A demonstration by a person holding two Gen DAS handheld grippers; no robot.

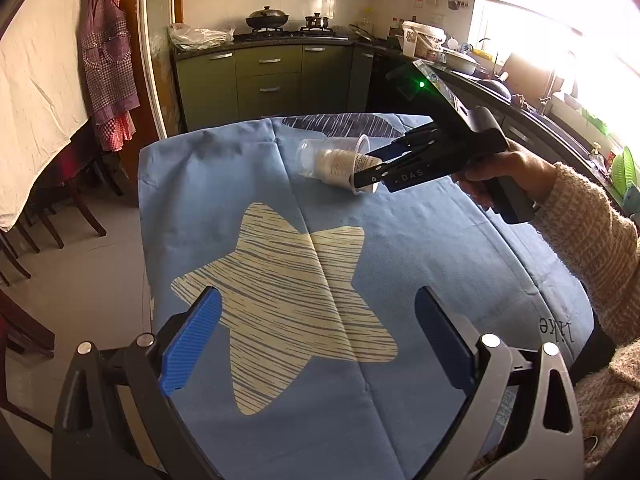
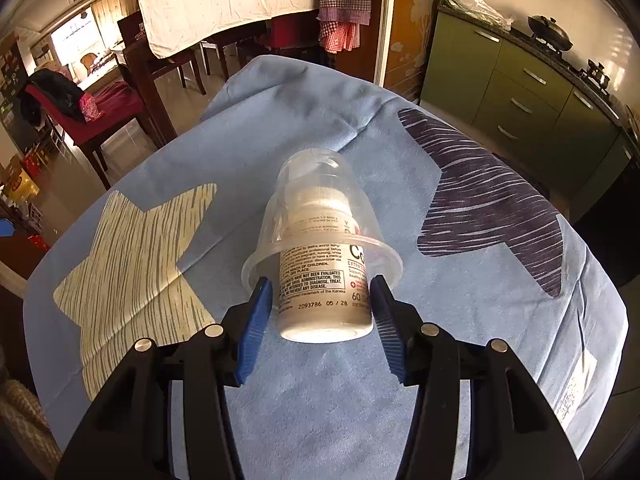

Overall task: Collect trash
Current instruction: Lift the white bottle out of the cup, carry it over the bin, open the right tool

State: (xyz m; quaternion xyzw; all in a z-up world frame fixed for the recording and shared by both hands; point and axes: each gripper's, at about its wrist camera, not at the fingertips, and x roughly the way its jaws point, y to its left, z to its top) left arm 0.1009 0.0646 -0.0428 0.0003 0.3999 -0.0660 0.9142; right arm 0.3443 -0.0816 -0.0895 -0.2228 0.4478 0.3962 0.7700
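Here the right gripper [image 2: 322, 304] clamps one pill bottle [image 2: 320, 288] inside one clear cup [image 2: 316, 208]; left gripper [image 1: 316, 336] spread.

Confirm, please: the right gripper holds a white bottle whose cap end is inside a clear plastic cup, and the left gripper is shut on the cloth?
Not quite. The left gripper is open and holds nothing, as the left wrist view shows. The rest stands: the right gripper holds the white bottle, cap end inside the clear plastic cup.
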